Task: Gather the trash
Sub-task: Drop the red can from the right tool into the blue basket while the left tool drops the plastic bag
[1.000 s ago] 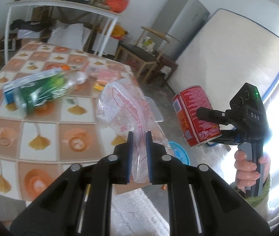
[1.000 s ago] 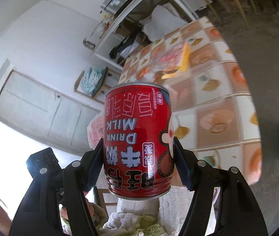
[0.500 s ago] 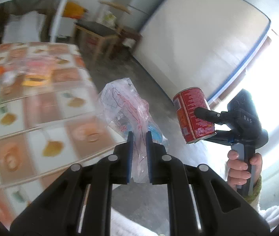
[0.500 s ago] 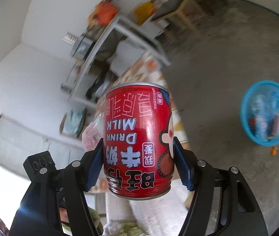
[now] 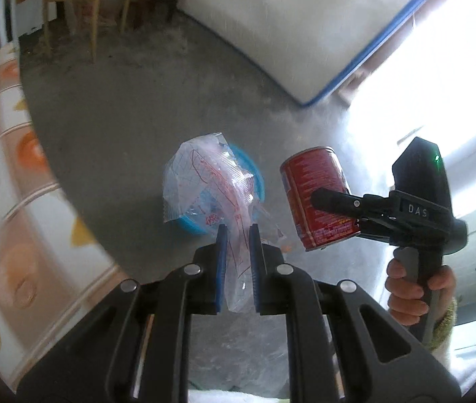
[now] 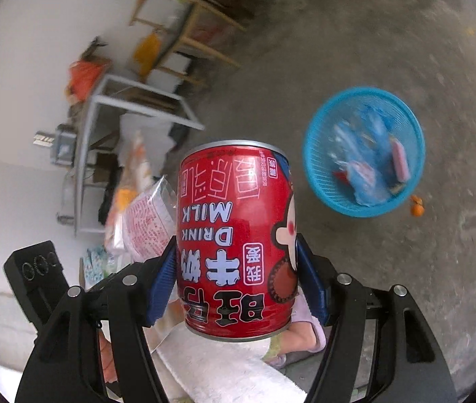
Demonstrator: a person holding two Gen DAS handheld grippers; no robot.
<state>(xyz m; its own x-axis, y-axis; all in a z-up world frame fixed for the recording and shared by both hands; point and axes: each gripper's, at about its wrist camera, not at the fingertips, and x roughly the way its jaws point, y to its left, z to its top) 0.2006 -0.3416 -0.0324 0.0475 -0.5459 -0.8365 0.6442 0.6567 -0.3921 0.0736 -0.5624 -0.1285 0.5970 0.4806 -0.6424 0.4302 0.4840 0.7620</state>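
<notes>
My left gripper (image 5: 236, 235) is shut on a clear plastic bag (image 5: 204, 181) with red print and holds it in the air above a blue basket (image 5: 254, 171) on the floor. My right gripper (image 6: 238, 268) is shut on a red milk drink can (image 6: 236, 235), held upside down. In the left wrist view the can (image 5: 318, 198) hangs just right of the bag. In the right wrist view the blue basket (image 6: 315, 168) lies on the concrete floor, up and to the right of the can, with several wrappers in it. The bag (image 6: 147, 221) shows left of the can.
The tiled tablecloth table (image 5: 9, 218) edge is at the left. A wooden chair (image 5: 83, 3) stands far back. A white mattress with blue edging (image 5: 305, 33) leans on the wall. Small orange bits (image 6: 417, 210) lie on the floor by the basket. A grey shelf frame (image 6: 130, 107) stands at the back.
Both grippers have swung away from the table and tipped down toward the floor. The blue basket now sits under the bag and nearer the can. Both grips are unchanged.
</notes>
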